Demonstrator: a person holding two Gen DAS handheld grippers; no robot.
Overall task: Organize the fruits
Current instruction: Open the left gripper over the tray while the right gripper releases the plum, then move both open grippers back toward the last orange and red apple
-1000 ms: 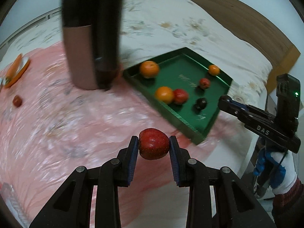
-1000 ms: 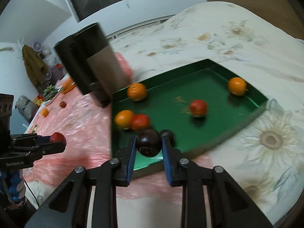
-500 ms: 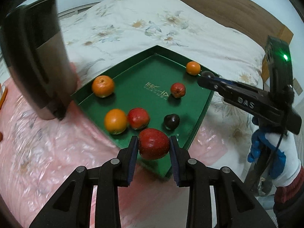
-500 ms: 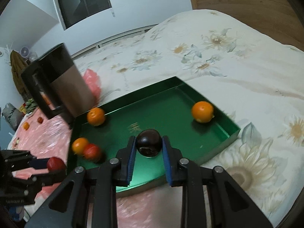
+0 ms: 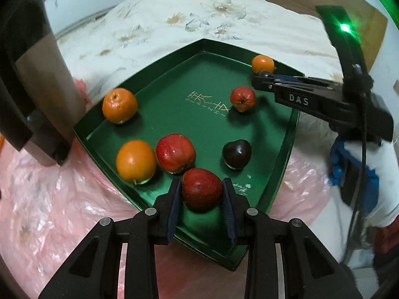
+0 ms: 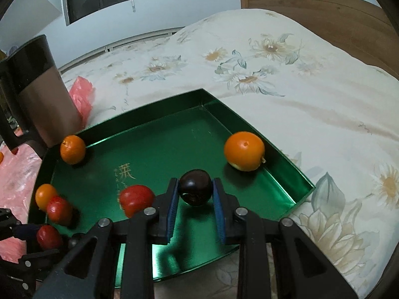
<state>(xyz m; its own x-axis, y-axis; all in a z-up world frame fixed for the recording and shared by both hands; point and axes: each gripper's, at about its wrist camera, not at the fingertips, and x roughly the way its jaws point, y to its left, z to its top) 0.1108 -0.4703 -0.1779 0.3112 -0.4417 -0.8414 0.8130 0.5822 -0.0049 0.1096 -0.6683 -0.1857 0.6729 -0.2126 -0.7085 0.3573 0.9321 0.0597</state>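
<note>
In the left wrist view my left gripper [image 5: 202,189] is shut on a red apple [image 5: 202,192], low over the near corner of a green tray [image 5: 154,74]. Lying in the tray are three oranges [image 5: 136,160], two red fruits [image 5: 175,152] and a dark plum [image 5: 236,153]. The right wrist view shows my right gripper [image 6: 195,189] shut on a dark plum [image 6: 195,186] above the tray [image 6: 286,160], close to an orange [image 6: 244,150]. At that view's lower left is the left gripper [image 6: 48,236] with its apple.
A tall dark and metal jug [image 5: 37,87] stands close to the tray's left corner. Pink plastic sheet [image 5: 49,211] covers the bed on the left. A flowered quilt [image 6: 274,74] lies beyond the tray, with a wooden headboard [image 6: 311,7] behind. A gloved hand [image 5: 361,164] holds the right gripper.
Both grippers have moved in over the green tray and come lower, each still holding its fruit. The jug has slid to the left edge of both views.
</note>
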